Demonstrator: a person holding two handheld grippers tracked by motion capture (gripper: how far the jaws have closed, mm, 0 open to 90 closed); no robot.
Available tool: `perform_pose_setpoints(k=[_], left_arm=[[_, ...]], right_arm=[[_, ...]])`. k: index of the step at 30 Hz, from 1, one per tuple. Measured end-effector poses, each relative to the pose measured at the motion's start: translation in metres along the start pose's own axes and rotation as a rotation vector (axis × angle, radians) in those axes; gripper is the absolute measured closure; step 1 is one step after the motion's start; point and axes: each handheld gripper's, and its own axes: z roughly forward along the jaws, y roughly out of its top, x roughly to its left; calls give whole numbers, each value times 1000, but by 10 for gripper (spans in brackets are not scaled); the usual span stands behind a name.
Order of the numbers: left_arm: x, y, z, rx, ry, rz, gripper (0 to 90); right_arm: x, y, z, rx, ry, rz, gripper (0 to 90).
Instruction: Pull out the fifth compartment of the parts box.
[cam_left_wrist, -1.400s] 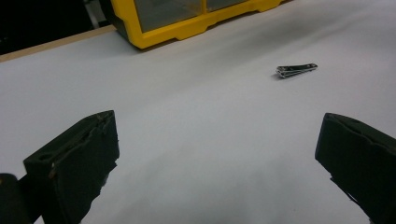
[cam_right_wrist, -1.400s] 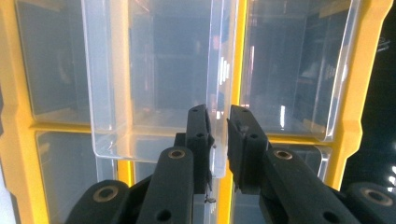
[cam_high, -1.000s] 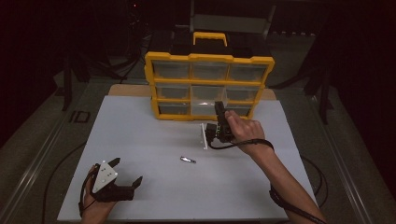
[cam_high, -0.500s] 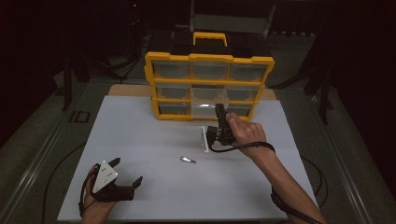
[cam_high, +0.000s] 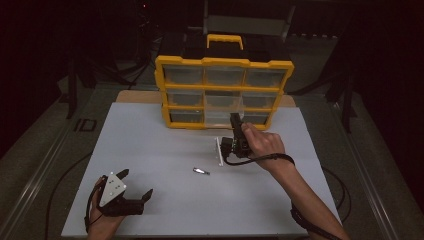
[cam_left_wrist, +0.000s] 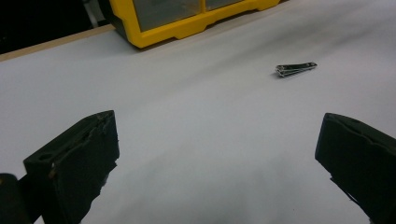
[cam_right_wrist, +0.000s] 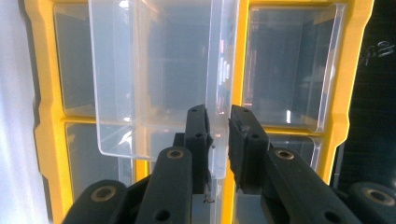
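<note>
Nearest the person, the left gripper (cam_high: 134, 192) rests on the white table (cam_high: 150, 150) at its front left corner, jaws spread wide with nothing between them. In the left gripper view only bare tabletop lies between its two black pads (cam_left_wrist: 77, 158). Farther out, near the middle of the table, lies a small metal nail clipper (cam_high: 201, 171), well apart from both grippers. Beyond it, to the right, the right gripper (cam_high: 234, 120) reaches toward the bottom row of the yellow drawer cabinet (cam_high: 170, 65). In the right gripper view its jaws are pinched on the front wall of a clear plastic drawer (cam_right_wrist: 149, 88), which seems to be drawn partly out of the cabinet, though how far is hard to judge.
</note>
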Motion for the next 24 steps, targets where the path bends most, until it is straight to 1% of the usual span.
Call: perform_pose_setpoints(k=[4,8,10,12,13,14,15,17,20,24], left_arm=[[0,0,0,1,0,0,5],[0,0,0,2,-1,-1,5],[0,0,0,2,-1,-1,5],[0,0,1,3,-1,0,5],[0,0,1,3,-1,0,5],[0,0,1,4,-1,1,5],[0,0,1,5,0,2,5],[0,0,1,5,-1,0,5],[0,0,1,6,0,0,5],[0,0,1,8,0,2,5]], right_arm=[[-1,-1,0,4,7,18,759],[-1,-3,0,7,8,35,697],[-1,-4,0,3,13,50,674],[-3,-6,-1,4,18,78,637],[-3,-6,-1,4,18,78,637],[-3,-7,-1,6,21,88,614],[-5,-10,-1,16,21,109,550],[-5,-13,-2,22,18,126,495],[-5,-19,-2,35,-1,146,422],[-6,-28,-6,54,-11,198,315]])
